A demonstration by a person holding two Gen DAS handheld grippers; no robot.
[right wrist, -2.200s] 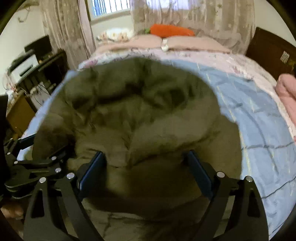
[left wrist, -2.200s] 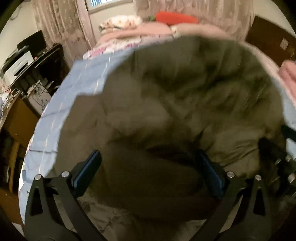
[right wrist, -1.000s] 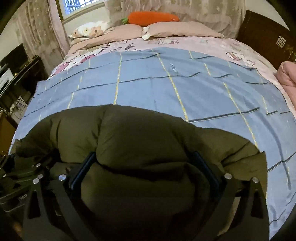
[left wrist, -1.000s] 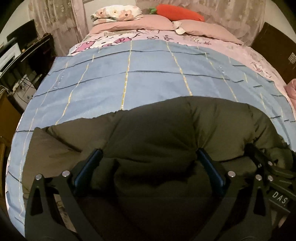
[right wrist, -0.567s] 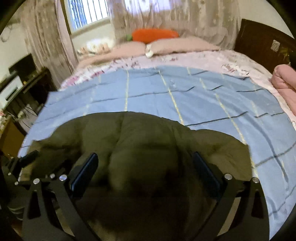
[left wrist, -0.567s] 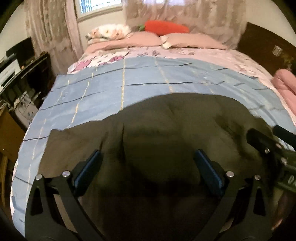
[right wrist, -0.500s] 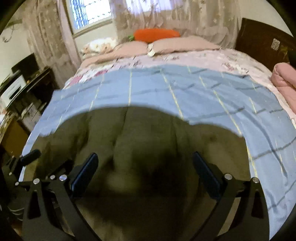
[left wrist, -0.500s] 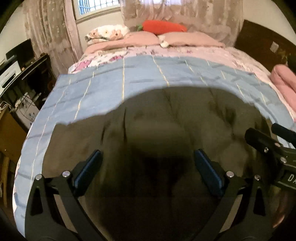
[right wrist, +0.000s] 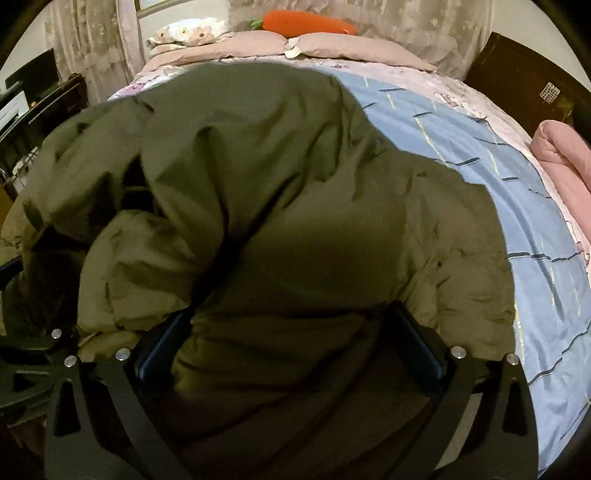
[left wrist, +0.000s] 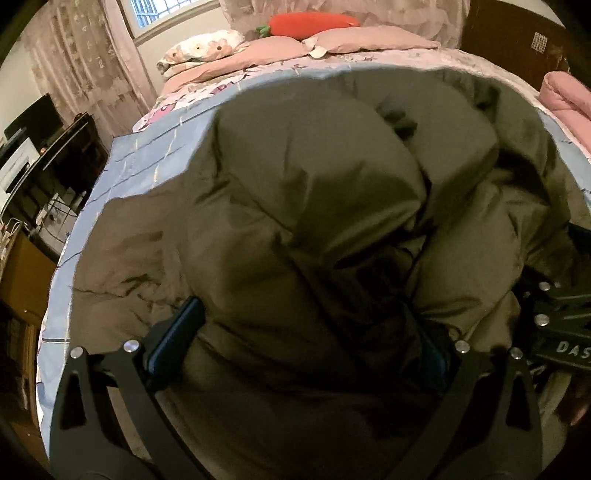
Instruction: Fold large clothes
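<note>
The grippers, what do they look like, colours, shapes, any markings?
Both are matte black. The left gripper and right gripper each have two angled fingers with triangular cutouts, round silver screws and dark blue pads. In the left wrist view, white letters "DAS" show on the right gripper's body at the frame's right edge. No cables show.

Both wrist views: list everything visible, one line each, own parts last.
padded jacket: one, olive green, bunched on the bed, filling both views
blue sheet: one, light blue with stripes, spread under the jacket
carrot plush: one, orange, by the pillows
pillows: two, pink, at the bed's far end
floral pillow: one, white, left of them
pink quilt: one, folded, bed's right edge
curtains: beige lace, far wall
left hand-held gripper: jacket bulging between spread fingers
right hand-held gripper: likewise
</note>
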